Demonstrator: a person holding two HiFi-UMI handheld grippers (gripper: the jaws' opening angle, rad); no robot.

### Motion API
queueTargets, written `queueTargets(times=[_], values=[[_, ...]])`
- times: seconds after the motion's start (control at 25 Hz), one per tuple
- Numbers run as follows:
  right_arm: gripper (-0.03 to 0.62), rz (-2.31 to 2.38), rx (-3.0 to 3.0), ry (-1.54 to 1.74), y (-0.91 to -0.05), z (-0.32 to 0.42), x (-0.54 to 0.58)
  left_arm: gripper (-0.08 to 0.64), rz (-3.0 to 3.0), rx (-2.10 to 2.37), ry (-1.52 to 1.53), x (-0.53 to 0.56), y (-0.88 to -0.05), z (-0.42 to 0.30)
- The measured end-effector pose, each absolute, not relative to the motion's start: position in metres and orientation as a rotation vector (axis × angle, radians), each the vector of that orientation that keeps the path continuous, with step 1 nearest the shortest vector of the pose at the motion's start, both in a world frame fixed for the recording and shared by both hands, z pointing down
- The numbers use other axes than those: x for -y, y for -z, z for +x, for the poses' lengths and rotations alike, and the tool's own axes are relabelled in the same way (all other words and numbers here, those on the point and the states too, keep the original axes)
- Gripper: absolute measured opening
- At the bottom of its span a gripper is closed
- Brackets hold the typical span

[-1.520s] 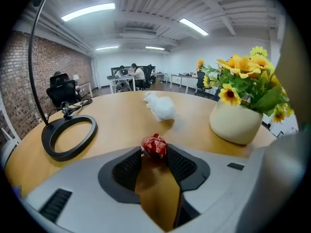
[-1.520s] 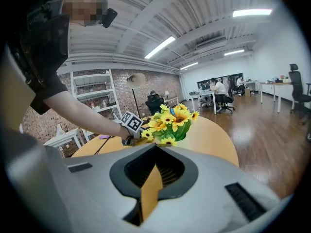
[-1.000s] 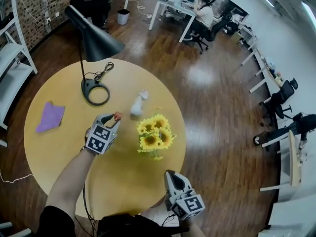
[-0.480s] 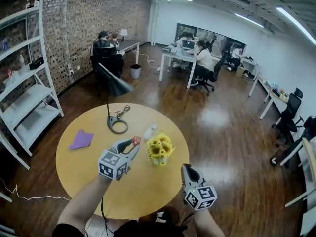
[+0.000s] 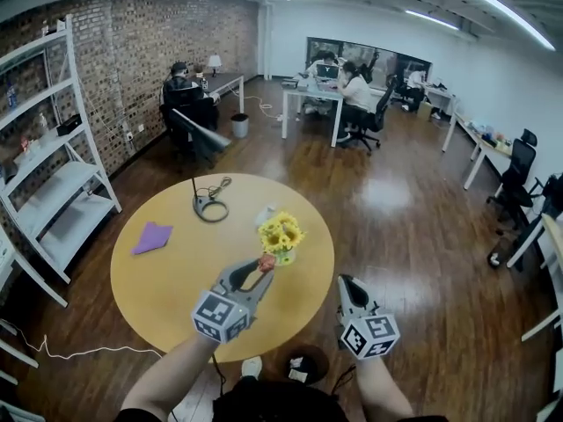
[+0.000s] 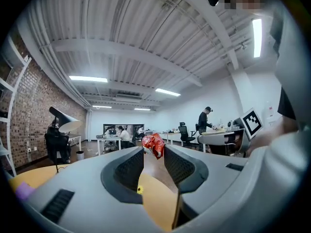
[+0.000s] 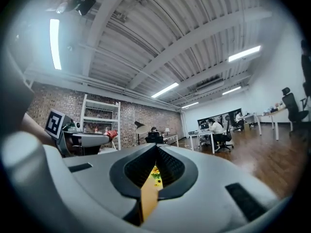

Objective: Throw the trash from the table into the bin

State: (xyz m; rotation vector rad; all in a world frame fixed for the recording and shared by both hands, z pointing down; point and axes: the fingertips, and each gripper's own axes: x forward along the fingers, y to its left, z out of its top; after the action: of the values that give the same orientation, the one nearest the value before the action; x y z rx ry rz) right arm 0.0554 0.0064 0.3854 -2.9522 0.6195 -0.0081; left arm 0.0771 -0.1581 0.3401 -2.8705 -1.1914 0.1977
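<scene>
Round yellow table (image 5: 167,280) is below me, carrying a lamp (image 5: 211,207), sunflowers (image 5: 280,234), a purple cloth (image 5: 152,236) and a white crumpled piece (image 5: 264,215) beside the flowers. The last two may be trash left to clear, unsure. A dark round container (image 5: 303,363) sits on the floor by my feet with white scraps inside, probably the bin. My left claw (image 5: 261,271) pinches a red crumpled wrapper (image 5: 266,262) at its tips, above the table's near side, not over the bin yet. My right claw (image 5: 346,282) is pressed together, empty. Partway: one piece lifted, drop pending.
</scene>
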Motion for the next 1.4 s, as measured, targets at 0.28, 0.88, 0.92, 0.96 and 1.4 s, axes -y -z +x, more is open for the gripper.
queueTargets(times=[0.28, 0.88, 0.92, 0.96, 1.4], values=[[0.003, -2.924, -0.369, 0.035, -0.399, 0.020, -0.063, 0.124, -2.813, 1.463, -0.102, 0.082, -0.372, 0.047], [0.003, -2.915, 0.151, 0.192, -0.442, -0.045, -0.128, 0.124, -2.522, 1.943, 0.148, -0.024, -0.442, 0.034], [0.003, -2.905, 0.169, 0.213, -0.449, -0.048, -0.128, 0.124, -2.509, 1.956, 0.196, -0.028, -0.453, 0.031], [0.005, -2.896, 0.181, 0.235, -0.456, -0.051, -0.127, 0.124, -2.501, 1.966, 0.246, -0.030, -0.464, 0.028], [0.004, -2.733, 0.275, 0.543, -0.563, -0.088, -0.110, 0.124, -2.402, 1.975, 0.672, -0.044, -0.581, -0.015]])
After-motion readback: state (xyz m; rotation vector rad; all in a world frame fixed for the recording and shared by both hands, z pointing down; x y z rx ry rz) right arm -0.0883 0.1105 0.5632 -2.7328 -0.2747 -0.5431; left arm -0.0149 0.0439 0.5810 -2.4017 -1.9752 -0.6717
